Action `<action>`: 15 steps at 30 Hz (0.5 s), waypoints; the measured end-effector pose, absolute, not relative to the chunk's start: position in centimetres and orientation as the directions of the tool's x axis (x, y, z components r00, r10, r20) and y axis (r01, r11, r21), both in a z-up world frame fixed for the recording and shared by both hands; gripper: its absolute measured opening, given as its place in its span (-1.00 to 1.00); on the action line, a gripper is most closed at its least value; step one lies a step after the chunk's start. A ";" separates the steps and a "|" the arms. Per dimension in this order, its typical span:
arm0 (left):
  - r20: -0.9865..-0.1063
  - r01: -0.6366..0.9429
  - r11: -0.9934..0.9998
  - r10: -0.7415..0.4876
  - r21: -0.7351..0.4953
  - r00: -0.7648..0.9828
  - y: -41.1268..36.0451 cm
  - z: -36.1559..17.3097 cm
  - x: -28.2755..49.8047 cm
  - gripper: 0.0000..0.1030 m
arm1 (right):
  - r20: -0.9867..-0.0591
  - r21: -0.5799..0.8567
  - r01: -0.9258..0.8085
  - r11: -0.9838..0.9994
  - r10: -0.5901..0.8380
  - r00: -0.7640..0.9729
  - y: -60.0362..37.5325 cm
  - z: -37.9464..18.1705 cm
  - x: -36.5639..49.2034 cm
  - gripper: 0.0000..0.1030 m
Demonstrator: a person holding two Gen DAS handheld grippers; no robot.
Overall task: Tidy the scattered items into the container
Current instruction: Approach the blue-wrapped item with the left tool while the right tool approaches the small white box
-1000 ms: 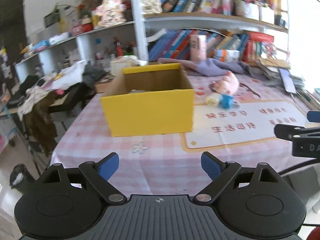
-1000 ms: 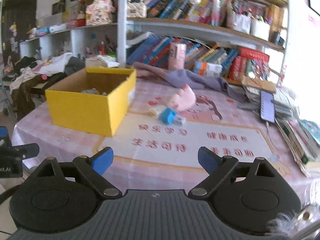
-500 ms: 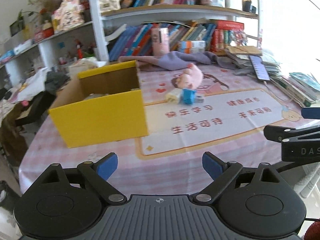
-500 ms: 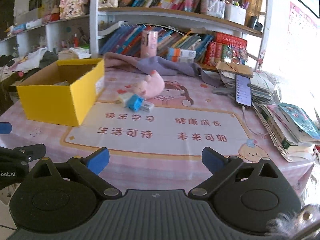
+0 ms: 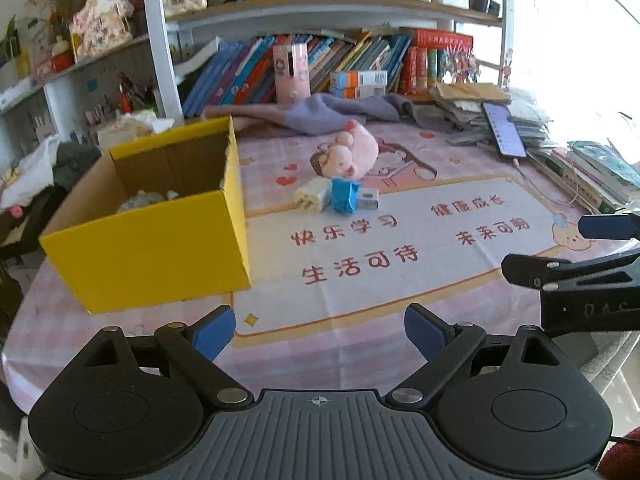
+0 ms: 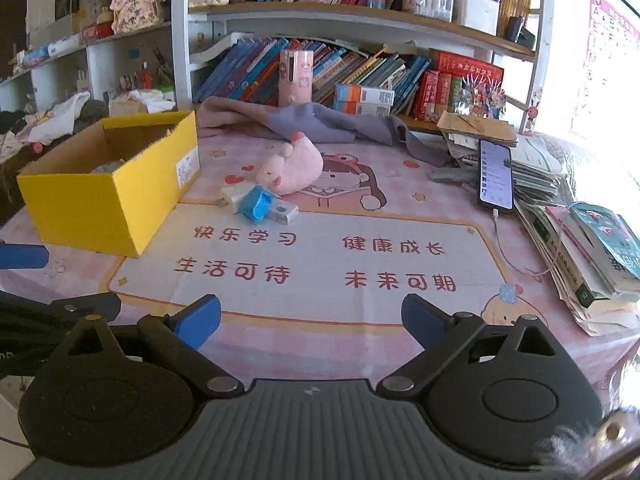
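Observation:
An open yellow cardboard box stands on the table's left side with a few small items inside. To its right lie a pink plush toy, a cream plug adapter, a blue block and a small white box, all clustered together. My left gripper is open and empty near the table's front edge, right of the box's front corner. My right gripper is open and empty over the mat's front edge.
A printed mat covers the pink checked tablecloth. A purple cloth lies at the back. A phone on a cable rests on stacked books at the right. Bookshelves stand behind.
Both grippers have swung to the right and moved in over the table; the box has shifted left in both views and the scattered items are nearer. Both stay open.

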State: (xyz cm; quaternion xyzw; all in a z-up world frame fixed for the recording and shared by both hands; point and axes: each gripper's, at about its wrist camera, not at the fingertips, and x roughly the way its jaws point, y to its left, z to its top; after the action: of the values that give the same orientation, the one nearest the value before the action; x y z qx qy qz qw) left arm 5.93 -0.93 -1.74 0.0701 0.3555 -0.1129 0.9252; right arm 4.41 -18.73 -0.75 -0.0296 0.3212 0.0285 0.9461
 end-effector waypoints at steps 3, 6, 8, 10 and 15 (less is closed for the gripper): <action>-0.687 0.268 0.963 -0.175 0.029 0.705 -1.6 -2.2 6.8 0.82 | -0.619 -0.032 -0.071 0.997 0.036 0.785 -19.5 -1.1 5.8 0.85; -0.684 0.278 0.960 -0.178 0.036 0.707 -2.7 -2.3 7.6 0.82 | -0.626 -0.025 -0.081 0.996 0.047 0.779 -20.3 -1.4 7.3 0.84; -0.684 0.281 0.959 -0.182 0.035 0.707 -3.5 -2.4 8.3 0.82 | -0.630 -0.023 -0.094 0.995 0.059 0.774 -20.8 -1.6 8.2 0.83; -0.683 0.278 0.960 -0.184 0.029 0.707 -4.3 -2.6 9.2 0.82 | -0.632 -0.018 -0.111 0.994 0.074 0.772 -21.4 -1.6 9.2 0.83; -0.676 0.265 0.964 -0.175 0.032 0.715 -6.0 -2.6 11.5 0.82 | -0.636 0.001 -0.136 0.991 0.106 0.764 -23.3 -1.5 12.2 0.75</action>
State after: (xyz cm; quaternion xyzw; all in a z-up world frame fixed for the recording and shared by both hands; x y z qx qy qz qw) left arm 11.47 -6.02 -2.59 0.0632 0.3579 -0.1191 0.9240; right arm 12.25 -23.26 -1.53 -0.0226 0.3373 0.0645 0.9389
